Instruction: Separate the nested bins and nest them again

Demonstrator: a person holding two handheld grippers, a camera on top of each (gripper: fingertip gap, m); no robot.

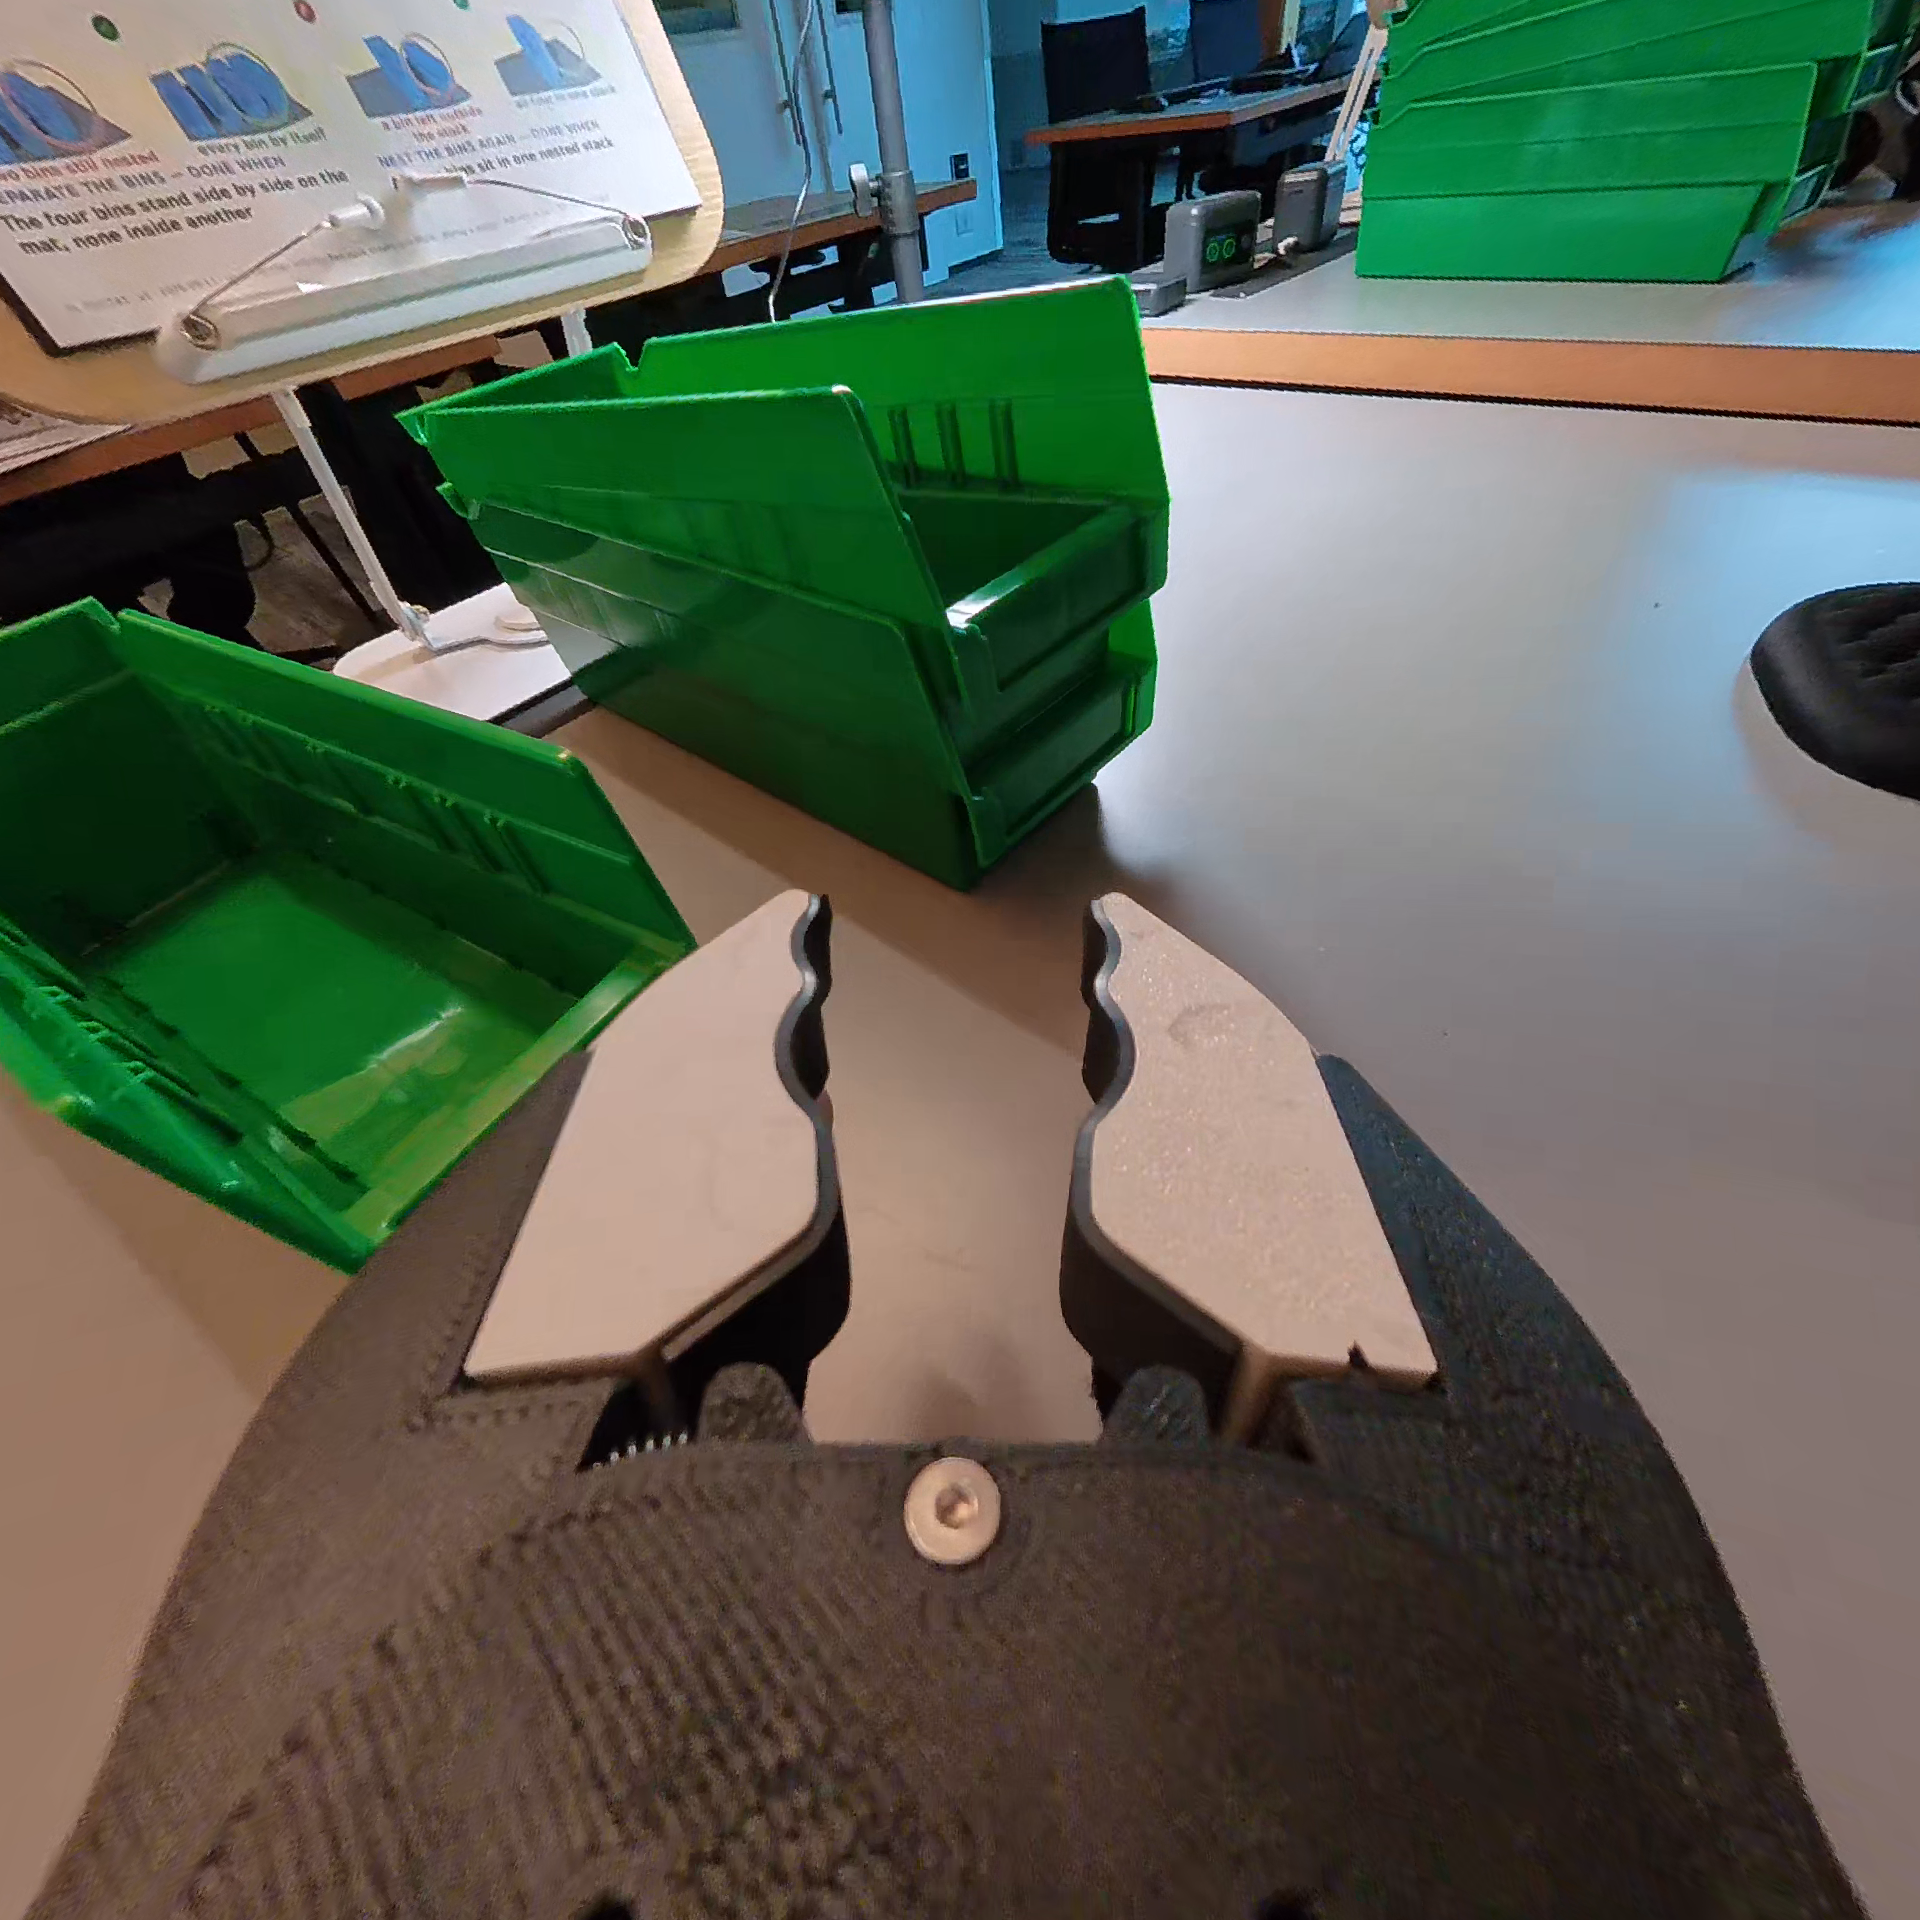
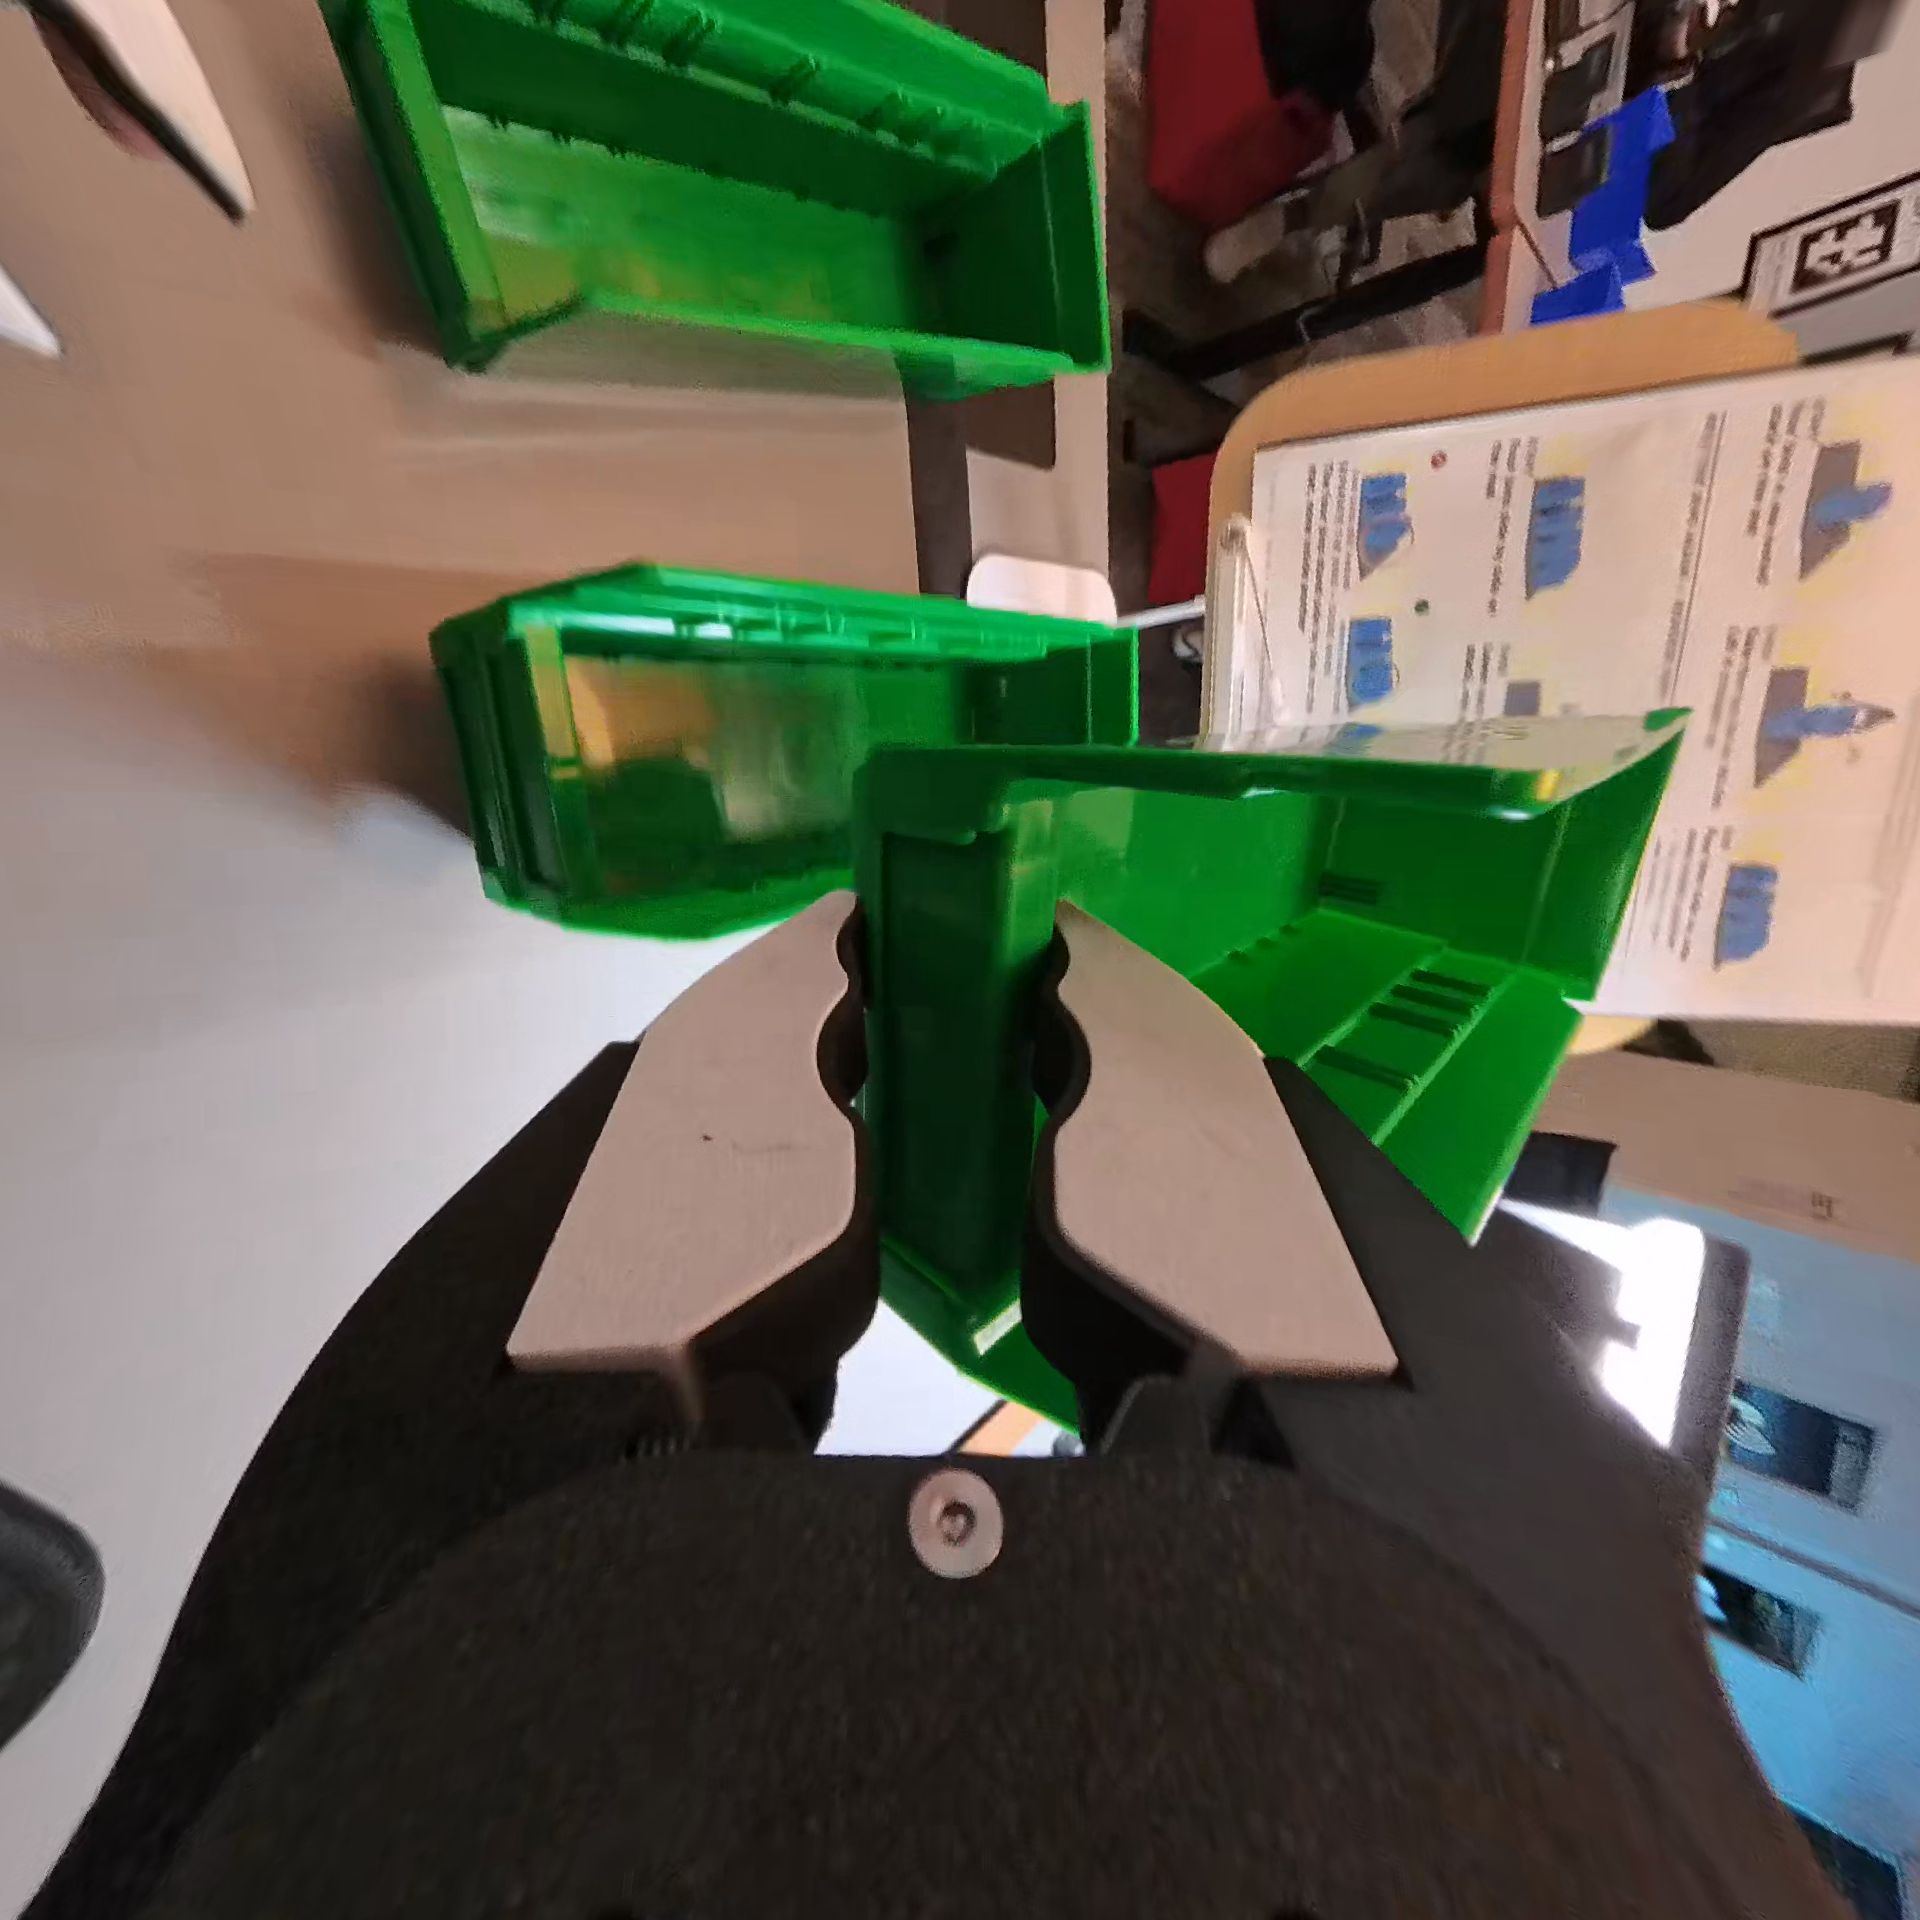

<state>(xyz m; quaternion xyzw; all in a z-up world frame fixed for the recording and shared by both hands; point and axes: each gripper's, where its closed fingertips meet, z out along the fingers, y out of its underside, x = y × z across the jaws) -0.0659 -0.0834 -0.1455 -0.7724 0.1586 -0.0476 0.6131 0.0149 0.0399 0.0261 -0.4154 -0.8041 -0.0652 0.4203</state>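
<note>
My left gripper [image 1: 958,925] is open and empty, low over the table in front of a nested stack of green bins [image 1: 831,644]. A single green bin [image 1: 291,956] lies to its left, open side up. The right wrist view is rolled sideways. There my right gripper [image 2: 954,925] is shut on the front wall of another green bin [image 2: 1351,914], held clear of the table in front of the nested stack [image 2: 675,758]. The single bin [image 2: 727,208] shows beyond. The right gripper is not in the left wrist view.
An instruction sheet on a stand [image 1: 343,156] rises behind the bins; it also shows in the right wrist view [image 2: 1683,675]. A black padded object [image 1: 1849,686] sits at the table's right. A tall pile of green bins [image 1: 1590,156] stands on the far table. Across from one pair of fingers to the other is roughly 25 cm.
</note>
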